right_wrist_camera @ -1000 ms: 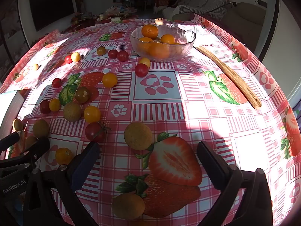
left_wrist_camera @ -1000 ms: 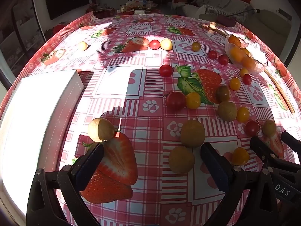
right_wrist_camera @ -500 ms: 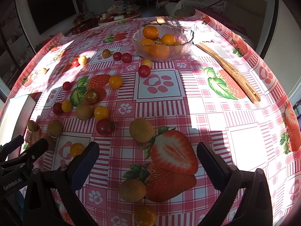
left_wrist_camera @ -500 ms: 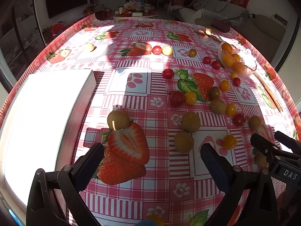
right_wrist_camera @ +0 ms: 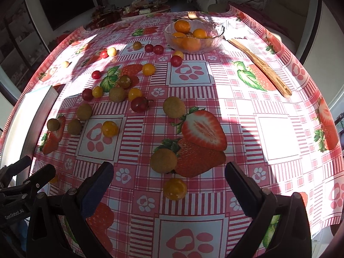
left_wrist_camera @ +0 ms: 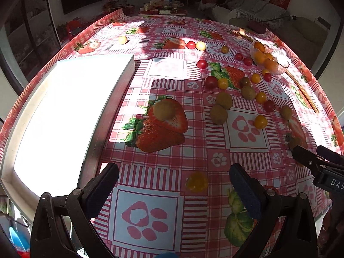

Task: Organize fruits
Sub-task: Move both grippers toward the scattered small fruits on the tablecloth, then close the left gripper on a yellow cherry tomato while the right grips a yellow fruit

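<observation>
Left gripper (left_wrist_camera: pixel 173 190): spread wide, holding nothing, touching nothing, raised over the strawberry-print tablecloth (left_wrist_camera: pixel 163 154). Between its fingers, just ahead of the tips, a yellow cherry tomato (left_wrist_camera: pixel 196 181) on the cloth, nearer the right finger. Farther off and slightly left, a brown longan (left_wrist_camera: pixel 164 110) resting on a printed strawberry. At left, a white tray (left_wrist_camera: pixel 64 111), washed out by sunlight. At the right edge of that view, the tips of the other gripper.

Right gripper (right_wrist_camera: pixel 168 186): likewise opened wide, empty, clear of the cloth. Between its fingers, near the tips, an orange-yellow cherry tomato (right_wrist_camera: pixel 175 188); just beyond it, a round brown longan (right_wrist_camera: pixel 163 160) lying against a printed strawberry; farther still, a second longan (right_wrist_camera: pixel 174 107).

Round fruit throughout, so no long axis or heading to tell.

Far left of the right gripper, a scattered cluster: red cherry tomato with stem (right_wrist_camera: pixel 139 104), yellow tomatoes, more longans, spread toward the tray edge. At the far end of the table, a glass bowl (right_wrist_camera: pixel 217 37) holding oranges (right_wrist_camera: pixel 182 26). Right of the bowl, a wooden utensil (right_wrist_camera: pixel 261 66), lying long axis running from far left to near right, well apart from both grippers.
</observation>
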{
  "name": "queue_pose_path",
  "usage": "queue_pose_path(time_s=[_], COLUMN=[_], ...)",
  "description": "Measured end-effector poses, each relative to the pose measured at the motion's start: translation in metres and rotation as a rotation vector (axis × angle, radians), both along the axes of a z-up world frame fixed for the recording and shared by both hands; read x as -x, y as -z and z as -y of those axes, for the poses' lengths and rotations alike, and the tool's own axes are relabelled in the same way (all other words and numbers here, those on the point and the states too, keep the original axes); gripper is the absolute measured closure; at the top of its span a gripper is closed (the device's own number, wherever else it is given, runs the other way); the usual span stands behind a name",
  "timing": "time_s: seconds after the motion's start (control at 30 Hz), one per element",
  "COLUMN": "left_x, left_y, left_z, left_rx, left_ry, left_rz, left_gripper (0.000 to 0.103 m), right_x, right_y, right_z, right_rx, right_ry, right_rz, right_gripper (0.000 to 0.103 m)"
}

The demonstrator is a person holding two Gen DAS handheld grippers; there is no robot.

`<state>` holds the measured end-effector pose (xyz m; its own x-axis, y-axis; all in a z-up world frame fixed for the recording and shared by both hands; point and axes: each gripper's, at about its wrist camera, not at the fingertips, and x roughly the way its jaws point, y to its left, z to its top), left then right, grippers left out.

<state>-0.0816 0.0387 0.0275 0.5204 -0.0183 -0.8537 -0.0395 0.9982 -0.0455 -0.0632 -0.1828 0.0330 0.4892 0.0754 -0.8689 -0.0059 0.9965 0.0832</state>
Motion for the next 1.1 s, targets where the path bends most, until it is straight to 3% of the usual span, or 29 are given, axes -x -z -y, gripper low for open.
queue_pose_path(time_s=[0.73, 1.1], left_x=[0.014, 0.020], left_y=[0.005, 0.004], left_z=[0.006, 0.000], left_rx=[-0.051, -0.029], left_ry=[0.009, -0.003], left_rz=[-0.024, -0.017], left_gripper=[0.000, 0.000], right_x=[0.017, 0.024], right_y=[0.007, 0.005], right_z=[0.008, 0.012], right_rx=[-0.012, -0.019], right_ry=[0.009, 0.016], right_rz=[-0.030, -0.023], right_gripper=[0.000, 0.000])
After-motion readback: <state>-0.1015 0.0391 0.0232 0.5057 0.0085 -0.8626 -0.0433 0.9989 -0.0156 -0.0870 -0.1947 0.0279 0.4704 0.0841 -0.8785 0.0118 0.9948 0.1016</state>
